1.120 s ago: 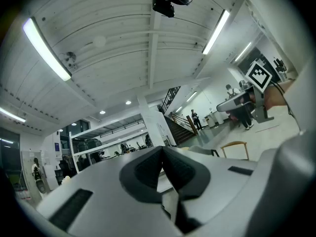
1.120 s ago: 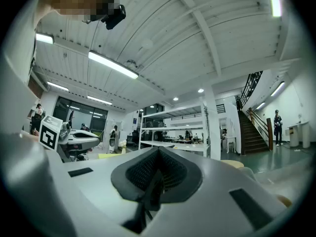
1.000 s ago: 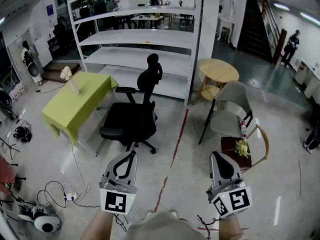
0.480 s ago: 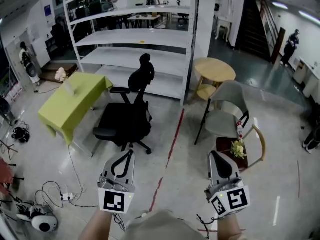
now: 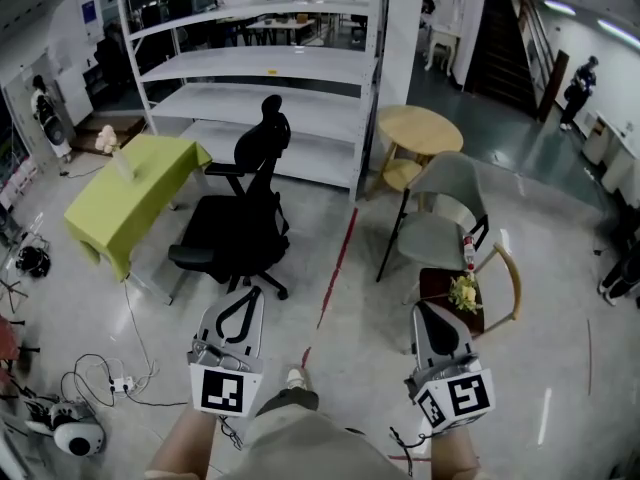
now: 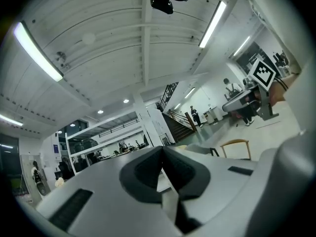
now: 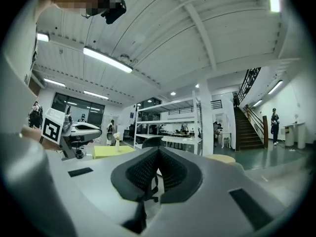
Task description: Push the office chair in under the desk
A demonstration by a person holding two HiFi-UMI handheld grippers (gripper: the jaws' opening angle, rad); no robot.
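Pale floor (image 5: 330,268) spreads ahead, with white shelving (image 5: 270,68) behind. The black office chair (image 5: 240,233) stands just beside the green-covered desk (image 5: 125,193) — seat not tucked under. The left gripper (image 5: 250,293) and right gripper (image 5: 430,310) are held level, well apart from the chair — jaws pressed together on nothing.

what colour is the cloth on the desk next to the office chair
Yellow-green; the cloth shows best in the head view, left of the black office chair.
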